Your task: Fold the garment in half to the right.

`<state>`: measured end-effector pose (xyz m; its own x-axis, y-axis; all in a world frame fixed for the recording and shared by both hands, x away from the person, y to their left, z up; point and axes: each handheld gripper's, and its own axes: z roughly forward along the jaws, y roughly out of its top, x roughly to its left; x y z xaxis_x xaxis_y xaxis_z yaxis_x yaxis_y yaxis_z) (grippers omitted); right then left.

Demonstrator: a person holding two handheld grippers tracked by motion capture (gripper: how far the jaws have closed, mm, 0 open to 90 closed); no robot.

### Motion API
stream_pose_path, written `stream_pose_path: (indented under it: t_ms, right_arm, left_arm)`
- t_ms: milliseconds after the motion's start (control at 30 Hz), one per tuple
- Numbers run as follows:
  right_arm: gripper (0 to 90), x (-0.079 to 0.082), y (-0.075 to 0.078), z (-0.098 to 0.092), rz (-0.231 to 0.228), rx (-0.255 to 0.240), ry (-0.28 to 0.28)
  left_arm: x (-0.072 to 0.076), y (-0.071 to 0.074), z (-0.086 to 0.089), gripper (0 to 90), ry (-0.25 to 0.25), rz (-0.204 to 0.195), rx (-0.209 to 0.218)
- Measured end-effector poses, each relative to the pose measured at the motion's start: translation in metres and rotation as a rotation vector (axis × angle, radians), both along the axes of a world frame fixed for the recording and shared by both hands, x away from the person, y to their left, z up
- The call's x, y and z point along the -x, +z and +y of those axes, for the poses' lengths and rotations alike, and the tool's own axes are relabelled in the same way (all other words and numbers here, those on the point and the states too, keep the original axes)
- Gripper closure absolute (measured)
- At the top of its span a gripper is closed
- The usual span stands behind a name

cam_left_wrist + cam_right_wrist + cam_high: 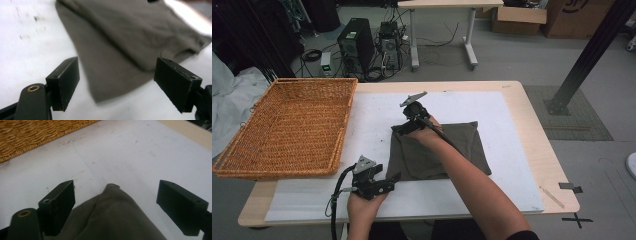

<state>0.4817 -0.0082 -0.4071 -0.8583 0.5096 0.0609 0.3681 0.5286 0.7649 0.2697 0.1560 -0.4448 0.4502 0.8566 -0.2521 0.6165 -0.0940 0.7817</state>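
two hand-held grippers (398, 128) (393, 178) — one cloth (462, 147), one basket (287, 125).

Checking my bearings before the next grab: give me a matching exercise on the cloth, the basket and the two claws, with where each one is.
1 cloth
2 wicker basket
3 left claw
4 right claw

A at the cloth's far left corner, open
B at the table's left edge
C flat on the white mat
D by the cloth's near left corner, open

Pairs: 1-C, 2-B, 3-D, 4-A
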Motion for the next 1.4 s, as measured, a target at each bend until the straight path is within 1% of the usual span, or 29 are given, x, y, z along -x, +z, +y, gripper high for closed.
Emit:
stream_pose_path:
  t_ms: [33,133,200,233,267,300,333,367,400,433,467,500,533,567,600,633,700,800,867,933,1033,1100,1133,1267,1367,1400]
  right_arm:
    - [21.6,-0.001,-0.002,0.003,0.008,0.003,0.001]
    - [26.3,-0.006,-0.011,0.014,0.019,0.044,-0.012]
    - [30.3,-0.010,-0.016,0.019,0.023,0.064,-0.021]
    - [32.6,-0.011,-0.018,0.020,0.034,0.071,-0.023]
    - [35.1,-0.013,-0.020,0.022,0.034,0.085,-0.027]
    - [41.1,-0.013,-0.022,0.023,0.034,0.103,-0.027]
    - [44.9,-0.014,-0.024,0.023,0.038,0.118,-0.021]
    - [48.9,-0.014,-0.026,0.024,0.042,0.129,-0.023]
    - [54.4,-0.015,-0.026,0.024,0.042,0.134,-0.024]
    - [57.8,-0.015,-0.027,0.024,0.045,0.131,-0.021]
    - [61.2,-0.015,-0.027,0.025,0.041,0.134,-0.014]
    - [64.8,-0.014,-0.028,0.026,0.029,0.140,-0.004]
    - [71.7,-0.013,-0.027,0.027,0.019,0.148,0.007]
    - [77.4,-0.013,-0.027,0.028,0.000,0.159,0.019]
    - [80.6,-0.012,-0.026,0.028,-0.014,0.165,0.026]
    - [82.9,-0.013,-0.025,0.028,-0.018,0.163,0.029]
    - [84.3,-0.013,-0.023,0.026,-0.026,0.157,0.033]
    - [84.8,-0.015,-0.015,0.021,-0.032,0.119,0.026]
    - [84.9,-0.017,-0.007,0.017,-0.027,0.086,0.021]
    - [85.0,-0.019,0.002,0.011,-0.024,0.055,0.017]
    - [85.0,-0.020,0.016,0.000,-0.011,0.007,0.007]
    - [85.0,-0.020,0.025,-0.009,-0.011,-0.020,0.002]
    - [85.0,-0.019,0.029,-0.014,-0.008,-0.034,0.000]
    - [84.9,-0.018,0.046,-0.035,-0.006,-0.073,-0.006]
    - [84.9,-0.017,0.059,-0.053,-0.012,-0.085,-0.013]
    - [84.9,-0.016,0.062,-0.059,-0.013,-0.087,-0.016]
  left_arm:
    - [-0.001,-0.002,-0.001,21.4,-0.003,0.016,-0.013]
    - [-0.004,-0.005,-0.002,23.1,-0.016,0.046,-0.024]
    - [-0.004,-0.005,-0.003,25.7,-0.015,0.050,-0.033]
    - [-0.004,-0.005,-0.003,29.1,-0.014,0.048,-0.033]
    - [-0.003,-0.006,-0.003,34.2,-0.014,0.047,-0.034]
    - [-0.003,-0.006,-0.004,40.8,-0.019,0.044,-0.043]
    - [-0.002,-0.005,-0.006,47.6,-0.027,0.040,-0.055]
    - [-0.001,-0.005,-0.008,52.2,-0.031,0.037,-0.072]
    - [-0.001,-0.005,-0.009,57.4,-0.037,0.031,-0.091]
    - [-0.001,-0.005,-0.011,64.7,-0.045,0.025,-0.104]
    - [0.000,-0.005,-0.012,68.0,-0.041,0.021,-0.120]
    - [-0.001,-0.004,-0.012,71.9,-0.048,0.018,-0.124]
    - [-0.001,-0.005,-0.012,77.7,-0.063,0.022,-0.119]
    - [-0.001,-0.004,-0.013,80.3,-0.068,0.021,-0.120]
    - [-0.001,-0.004,-0.013,83.1,-0.071,0.016,-0.115]
    - [-0.001,-0.003,-0.013,84.5,-0.075,0.015,-0.114]
    - [-0.001,-0.002,-0.014,85.0,-0.083,0.009,-0.101]
    - [0.001,0.004,-0.014,85.3,-0.104,-0.009,-0.087]
    - [0.003,0.011,-0.014,85.4,-0.115,-0.027,-0.074]
    - [0.004,0.018,-0.014,85.4,-0.122,-0.043,-0.048]
    - [0.004,0.030,-0.015,85.3,-0.146,-0.062,-0.012]
    - [0.004,0.039,-0.019,85.4,-0.166,-0.077,0.017]
    - [0.004,0.043,-0.021,85.4,-0.177,-0.084,0.032]
    - [0.002,0.057,-0.037,85.3,-0.231,-0.108,0.063]
    - [-0.001,0.066,-0.052,85.3,-0.276,-0.126,0.085]
    - [-0.002,0.069,-0.057,85.4,-0.290,-0.131,0.084]
